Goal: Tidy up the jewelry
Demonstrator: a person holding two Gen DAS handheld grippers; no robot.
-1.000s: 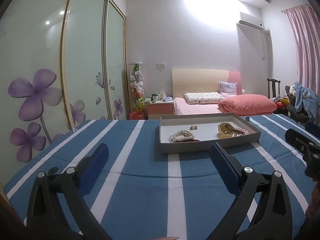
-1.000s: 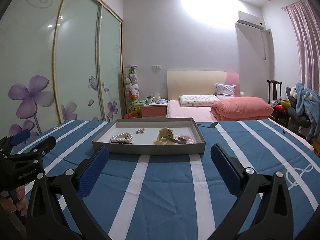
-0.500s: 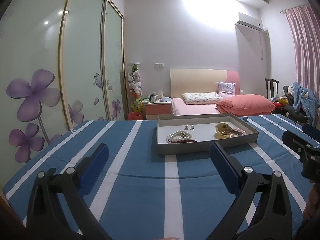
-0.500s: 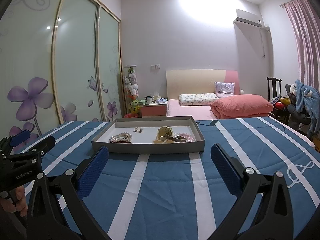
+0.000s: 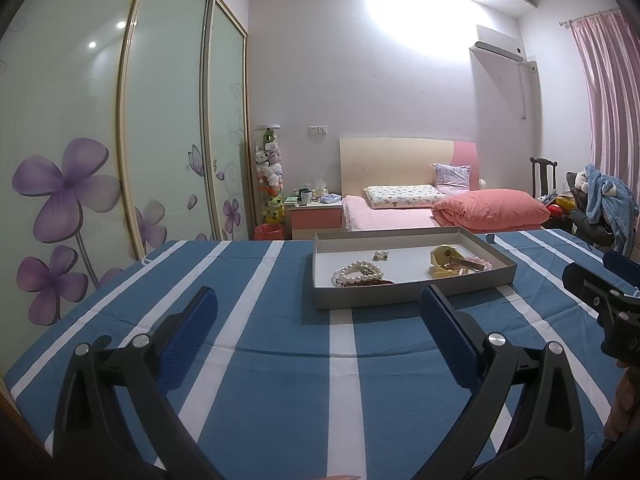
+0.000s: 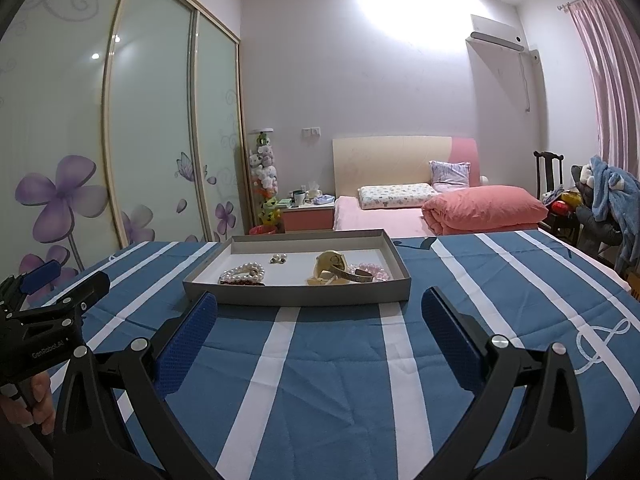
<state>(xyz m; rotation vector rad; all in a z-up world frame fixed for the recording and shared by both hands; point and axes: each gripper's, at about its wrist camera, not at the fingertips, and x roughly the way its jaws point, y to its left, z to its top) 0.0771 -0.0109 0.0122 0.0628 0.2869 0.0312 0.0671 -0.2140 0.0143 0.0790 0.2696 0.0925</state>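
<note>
Surface: a desk covered by a blue cloth with white stripes; a white clef figure marks the cloth at the right in the right wrist view.
Tray: a shallow grey tray with a white floor lies flat on the desk, past the fingertips of both tools and apart from them.
Pearl bracelet: a pearl bracelet lies at the near left of the tray floor, touching a dark beaded strand at its near side.
Earrings: a small pair of earrings lies toward the far middle of the tray, apart from the other pieces.
Gold pieces: a yellow-gold bangle stands tilted right of centre, with a bronze cuff leaning against it.
Pink bracelet: a pink bead bracelet lies at the right end, touching the cuff.
Left tool: the left tool hovers over the cloth with its blue-padded fingers spread wide and nothing between them.
Right tool: the right tool is likewise spread wide and holds nothing, aimed at the tray's near wall.
Hand: a hand grips the left tool's handle.
Background: a bed with a pink quilt, far behind the desk.
</note>
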